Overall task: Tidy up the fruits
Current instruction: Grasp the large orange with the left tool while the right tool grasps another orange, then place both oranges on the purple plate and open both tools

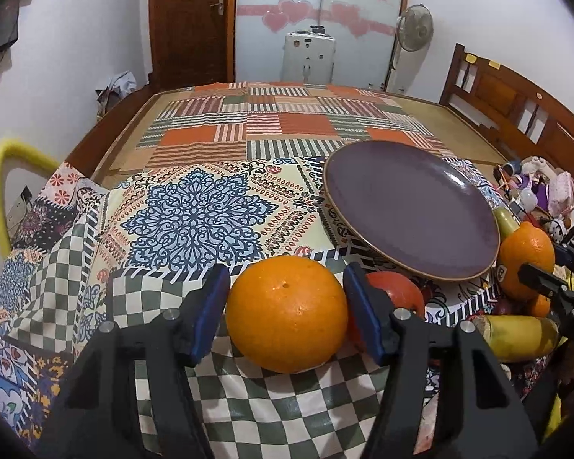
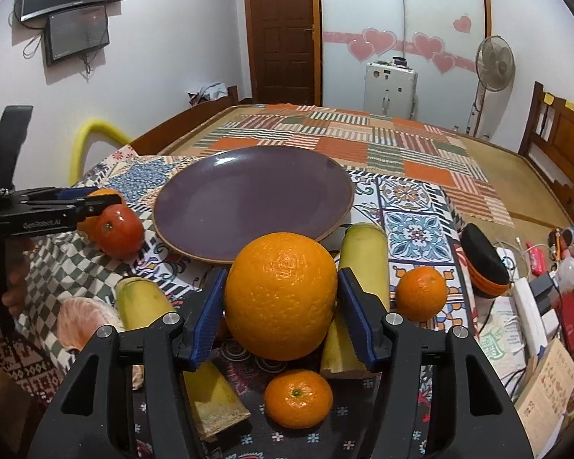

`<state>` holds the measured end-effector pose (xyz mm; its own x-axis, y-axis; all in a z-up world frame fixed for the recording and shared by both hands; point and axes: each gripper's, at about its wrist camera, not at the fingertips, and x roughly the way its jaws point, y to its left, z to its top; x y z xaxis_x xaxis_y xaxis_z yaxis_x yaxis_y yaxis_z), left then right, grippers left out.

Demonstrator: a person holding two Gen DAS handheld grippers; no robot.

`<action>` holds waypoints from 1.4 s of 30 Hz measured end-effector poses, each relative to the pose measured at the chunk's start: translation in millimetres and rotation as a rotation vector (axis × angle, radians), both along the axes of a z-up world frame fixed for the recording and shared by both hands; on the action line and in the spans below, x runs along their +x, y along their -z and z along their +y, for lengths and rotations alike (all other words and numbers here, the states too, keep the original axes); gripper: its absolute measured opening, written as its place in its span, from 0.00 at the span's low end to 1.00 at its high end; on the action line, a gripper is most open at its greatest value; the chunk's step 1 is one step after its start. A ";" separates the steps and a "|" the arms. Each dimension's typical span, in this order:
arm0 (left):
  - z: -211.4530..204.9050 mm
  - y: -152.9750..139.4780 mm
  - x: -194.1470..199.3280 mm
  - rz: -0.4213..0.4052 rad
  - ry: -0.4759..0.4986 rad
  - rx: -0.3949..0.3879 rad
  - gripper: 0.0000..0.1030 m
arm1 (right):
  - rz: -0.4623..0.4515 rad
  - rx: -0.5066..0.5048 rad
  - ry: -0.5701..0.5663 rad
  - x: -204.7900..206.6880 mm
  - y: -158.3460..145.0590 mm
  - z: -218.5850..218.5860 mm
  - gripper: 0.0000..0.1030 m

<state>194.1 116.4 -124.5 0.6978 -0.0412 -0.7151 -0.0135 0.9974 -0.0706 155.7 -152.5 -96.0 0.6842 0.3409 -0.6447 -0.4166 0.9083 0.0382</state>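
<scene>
Between the left gripper's (image 1: 285,313) blue pads sits a large orange (image 1: 287,313), resting on the checked cloth (image 1: 271,409). Both pads sit right at its sides; can't tell if they actually press, no visible gap either. Just past the right-hand pad: a red tomato (image 1: 400,292), touching or nearly touching the orange. Ahead and to the right of the fingers, the purple plate (image 1: 409,210), empty, near edge just beyond the tomato. Far right: the right gripper (image 1: 555,287) seen side-on at a second orange (image 1: 526,264), with a yellow-green stalk piece (image 1: 516,338) below it.

Right wrist view: right gripper (image 2: 281,315) has the second orange (image 2: 281,294) between its pads, both pads against the peel, half-wide stance. Looks lifted off the cloth, not certain. Below the fingers, a small mandarin (image 2: 298,397); another mandarin (image 2: 421,292) to the right. Stalk pieces (image 2: 365,264) flank the fingers. Plate (image 2: 252,199) straight ahead, just beyond the orange. Left gripper (image 2: 95,201) far left, beside the tomato (image 2: 116,229).
</scene>
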 end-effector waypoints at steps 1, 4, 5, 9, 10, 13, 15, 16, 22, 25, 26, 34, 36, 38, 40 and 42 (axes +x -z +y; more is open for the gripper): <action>0.0 -0.6 -1.5 0.002 0.002 0.007 0.59 | -0.004 0.001 -0.001 -0.6 -0.4 0.5 0.53; 2.6 -1.9 -6.3 0.010 0.009 0.016 0.58 | -0.014 0.009 -0.008 -1.8 -3.9 1.6 0.53; 4.2 -2.6 -8.3 0.014 0.010 0.015 0.58 | -0.017 0.013 -0.010 -2.2 -5.0 1.7 0.53; 10.2 -7.0 -20.8 0.030 0.018 0.016 0.57 | -0.034 0.026 -0.012 -4.5 -9.5 1.4 0.53; 9.7 -9.0 -25.4 0.031 0.024 0.025 0.57 | -0.036 0.031 -0.013 -4.7 -10.1 0.8 0.53; 3.0 -11.5 -36.2 0.027 0.045 0.071 0.57 | -0.037 0.041 -0.015 -4.8 -10.5 -0.2 0.53; -2.3 -10.9 -39.7 0.019 0.057 0.109 0.58 | -0.033 0.048 -0.017 -4.8 -10.3 -0.5 0.53; -4.6 -10.4 -39.7 0.017 0.058 0.123 0.58 | -0.030 0.052 -0.017 -4.3 -10.3 -0.9 0.53; -1.1 1.6 -27.7 0.052 0.035 0.098 0.64 | -0.031 0.047 -0.019 -3.4 -10.6 -2.2 0.53; 7.7 7.8 -23.7 0.057 0.009 0.061 0.64 | -0.039 0.045 -0.017 -3.1 -12.8 -4.5 0.53; 11.4 8.3 -22.7 0.055 0.002 0.043 0.64 | -0.041 0.046 -0.015 -2.8 -13.6 -4.9 0.53; 14.7 9.4 -22.4 0.016 0.010 0.032 0.61 | -0.044 0.059 -0.014 2.6 -16.6 -6.2 0.53; 13.3 9.3 -22.8 0.012 0.010 0.040 0.60 | -0.043 0.062 -0.013 2.8 -16.8 -6.5 0.53; 13.0 7.3 -25.1 0.009 -0.002 0.046 0.59 | -0.046 0.061 -0.013 2.8 -17.6 -6.2 0.53; 13.1 1.7 -29.1 -0.011 -0.010 0.056 0.59 | -0.050 0.056 -0.015 3.3 -18.6 -6.7 0.53; 12.4 -5.9 -32.9 -0.035 -0.015 0.069 0.59 | -0.054 0.053 -0.015 3.9 -19.8 -6.9 0.53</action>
<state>161.2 128.8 -118.7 0.7229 0.0178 -0.6908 -0.0273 0.9996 -0.0029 159.6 -159.4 -76.3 0.7121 0.3843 -0.5875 -0.4333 0.8990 0.0629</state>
